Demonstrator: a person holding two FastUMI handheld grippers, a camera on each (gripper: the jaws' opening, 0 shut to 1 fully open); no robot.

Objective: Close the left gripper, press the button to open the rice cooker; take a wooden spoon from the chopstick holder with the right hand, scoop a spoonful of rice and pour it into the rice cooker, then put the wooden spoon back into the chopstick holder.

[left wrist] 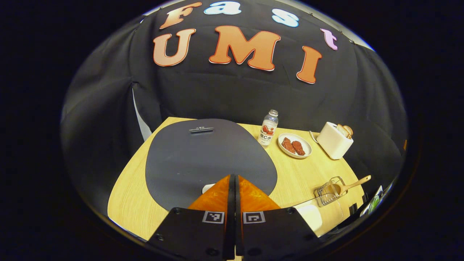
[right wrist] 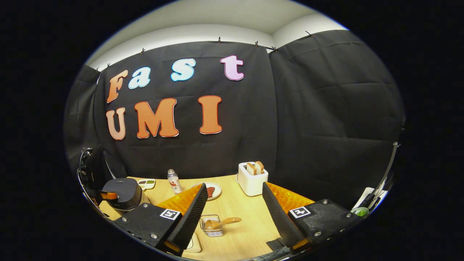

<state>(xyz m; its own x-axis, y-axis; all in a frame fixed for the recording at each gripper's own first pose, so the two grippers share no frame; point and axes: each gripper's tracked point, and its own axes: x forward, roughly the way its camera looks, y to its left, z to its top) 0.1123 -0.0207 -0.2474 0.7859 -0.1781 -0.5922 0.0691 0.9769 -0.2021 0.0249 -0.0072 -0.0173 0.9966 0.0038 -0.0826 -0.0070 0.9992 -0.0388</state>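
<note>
Grey rice cooker (left wrist: 203,156) lid close under my left claw (left wrist: 232,177), fingers pressed together, wooden spoon (left wrist: 349,186) in chopstick holder (left wrist: 328,192) far right, right gripper view, my right claw (right wrist: 235,197) spread wide above spoon and holder on surface (right wrist: 250,232), whole cooker far left, toaster (right wrist: 252,178) behind.

Staged recording booth, not a home kitchen: black cloth wall (right wrist: 308,119) clipped up under a white ceiling, household props (toaster (right wrist: 252,180), rice cooker (right wrist: 121,194)) beyond the fingers on a wooden table (right wrist: 243,232).
</note>
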